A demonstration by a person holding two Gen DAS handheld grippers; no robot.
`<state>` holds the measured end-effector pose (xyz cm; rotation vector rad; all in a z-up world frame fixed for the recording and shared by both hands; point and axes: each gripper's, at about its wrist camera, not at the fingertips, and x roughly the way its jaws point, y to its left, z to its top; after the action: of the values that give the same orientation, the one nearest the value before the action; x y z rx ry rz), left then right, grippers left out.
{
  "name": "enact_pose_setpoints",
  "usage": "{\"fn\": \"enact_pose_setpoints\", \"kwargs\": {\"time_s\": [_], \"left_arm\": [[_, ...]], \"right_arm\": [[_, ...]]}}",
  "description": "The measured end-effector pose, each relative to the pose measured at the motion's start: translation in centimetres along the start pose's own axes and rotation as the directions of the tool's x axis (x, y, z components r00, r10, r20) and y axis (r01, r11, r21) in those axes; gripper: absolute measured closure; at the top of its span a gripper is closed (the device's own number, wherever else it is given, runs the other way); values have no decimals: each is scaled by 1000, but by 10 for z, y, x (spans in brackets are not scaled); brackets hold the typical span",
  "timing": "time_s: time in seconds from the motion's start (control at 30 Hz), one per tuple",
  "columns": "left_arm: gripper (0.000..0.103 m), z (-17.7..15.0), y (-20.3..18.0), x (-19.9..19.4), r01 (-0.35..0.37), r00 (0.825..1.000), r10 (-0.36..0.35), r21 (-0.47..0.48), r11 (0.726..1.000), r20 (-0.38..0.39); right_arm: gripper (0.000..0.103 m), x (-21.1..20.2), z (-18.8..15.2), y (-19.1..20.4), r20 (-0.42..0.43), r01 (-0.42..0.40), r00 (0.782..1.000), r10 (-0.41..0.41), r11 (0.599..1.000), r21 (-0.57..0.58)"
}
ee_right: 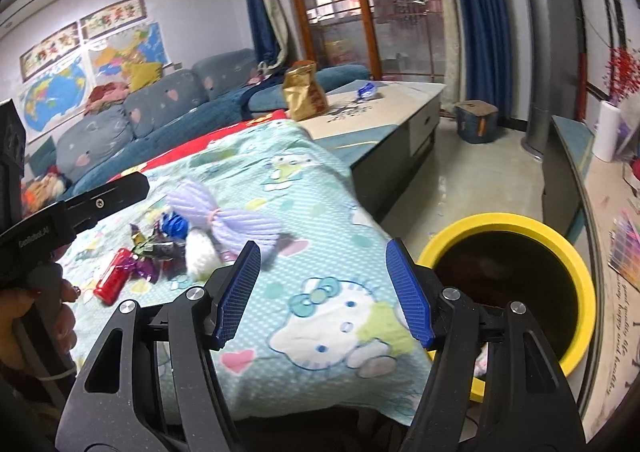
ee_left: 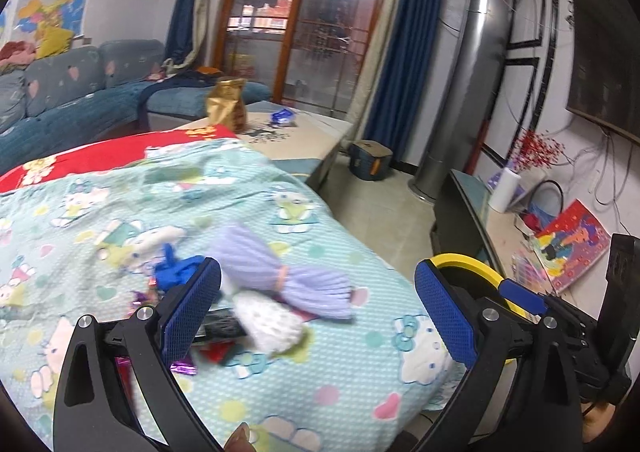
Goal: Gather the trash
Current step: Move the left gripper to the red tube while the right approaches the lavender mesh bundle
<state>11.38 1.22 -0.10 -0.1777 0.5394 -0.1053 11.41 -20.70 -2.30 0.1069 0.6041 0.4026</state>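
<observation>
Crinkly foil wrappers (ee_right: 154,252) on patterned cloth (ee_right: 320,292)

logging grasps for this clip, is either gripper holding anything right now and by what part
Nothing is held. The left gripper and right gripper are both open and empty above the turquoise cartoon-print blanket; the wrappers and red cylindrical tube lie untouched.

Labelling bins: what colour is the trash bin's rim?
Yellow rim, dark inside; clearest in the right wrist view.
</observation>
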Motion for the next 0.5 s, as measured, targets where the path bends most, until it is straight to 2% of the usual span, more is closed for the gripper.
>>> {"fn": "enact_pose_setpoints", "kwargs": {"time_s": [0.5], "left_arm": [[8,-8,70,-22,-128,992,130,-93,987,8]], "right_arm": [[45,57,15,58,-85,-97,993,84,984,-151]]}}
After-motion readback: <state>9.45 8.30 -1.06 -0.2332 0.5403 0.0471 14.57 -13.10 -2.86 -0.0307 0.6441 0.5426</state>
